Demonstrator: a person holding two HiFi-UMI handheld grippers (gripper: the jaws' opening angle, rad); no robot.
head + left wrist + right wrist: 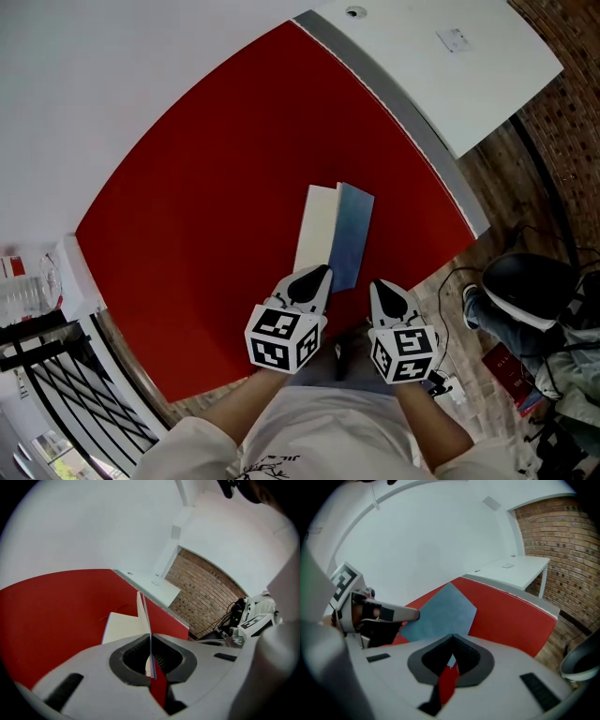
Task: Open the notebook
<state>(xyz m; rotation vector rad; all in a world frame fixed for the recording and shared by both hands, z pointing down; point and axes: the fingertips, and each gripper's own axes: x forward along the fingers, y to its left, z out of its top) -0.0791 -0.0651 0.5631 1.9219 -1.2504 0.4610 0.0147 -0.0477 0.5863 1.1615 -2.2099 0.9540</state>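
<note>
While the left hand-held gripper [150, 644] is clenched on the near edge of the thin blue cover [144, 616], that cover stands raised, almost edge-on between the pads, clear of the cream paper pages [123, 626]. The right hand-held gripper [451, 641] has its jaws together with nothing gripped, just beside the cover's near corner. The slim blue-covered notebook [333, 234] lies near the front edge of the curved red counter [206, 216].

Assessment: the cover is grasped and partly lifted, and the first page is exposed. Remaining work appears to be swinging the cover fully over and laying it flat. Roughly half complete.
</note>
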